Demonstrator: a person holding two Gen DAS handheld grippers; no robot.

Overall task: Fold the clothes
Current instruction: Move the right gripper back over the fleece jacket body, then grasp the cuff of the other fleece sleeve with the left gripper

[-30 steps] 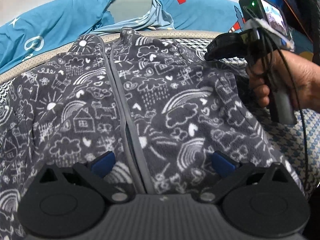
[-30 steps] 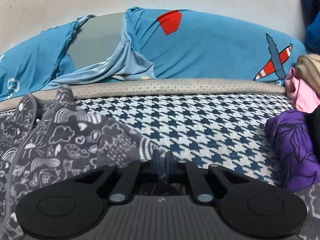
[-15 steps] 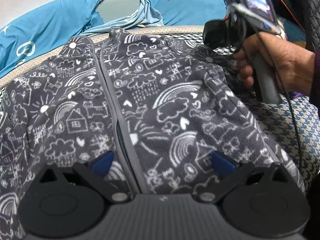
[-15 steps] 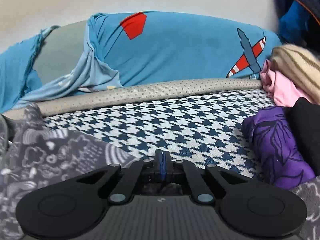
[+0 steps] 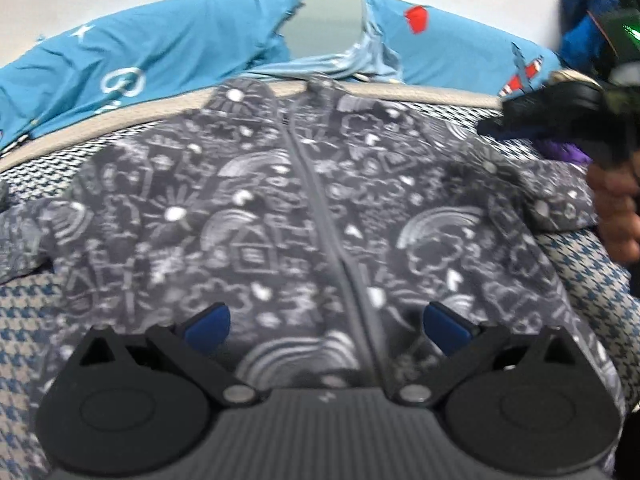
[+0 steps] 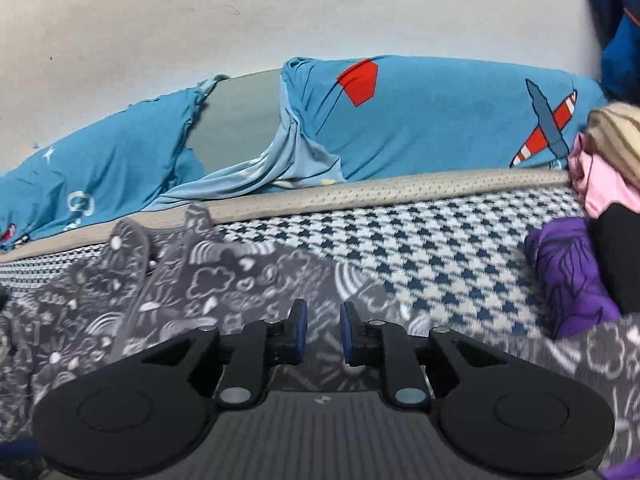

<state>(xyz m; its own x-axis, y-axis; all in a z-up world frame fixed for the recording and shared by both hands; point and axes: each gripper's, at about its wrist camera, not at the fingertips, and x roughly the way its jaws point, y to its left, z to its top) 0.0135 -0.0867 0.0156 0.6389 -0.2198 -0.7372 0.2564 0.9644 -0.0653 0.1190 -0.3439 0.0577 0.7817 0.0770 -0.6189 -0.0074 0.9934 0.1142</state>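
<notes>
A dark grey fleece jacket (image 5: 280, 208) with white doodle prints and a grey zipper lies spread front-up on the houndstooth bed cover (image 5: 24, 320). My left gripper (image 5: 326, 326) hovers open over the jacket's lower hem, its blue pads wide apart and holding nothing. In the right wrist view the jacket's shoulder and sleeve (image 6: 208, 280) lie under and to the left of my right gripper (image 6: 322, 334). Its jaws are opening, a narrow gap shows between the pads and no cloth is pinched there. The right gripper (image 5: 520, 120) appears at the jacket's right shoulder, held by a hand (image 5: 616, 216).
Blue pillows with a plane print (image 6: 440, 120) line the wall behind a beige mattress edge (image 6: 360, 192). A pile of purple (image 6: 568, 272), pink (image 6: 600, 184) and striped clothes sits at the right. Bare houndstooth cover (image 6: 440, 248) lies between jacket and pile.
The right gripper's jaws have parted from shut and let go of the jacket's shoulder, and it lifted back. The left gripper drew back, so more of the jacket shows.
</notes>
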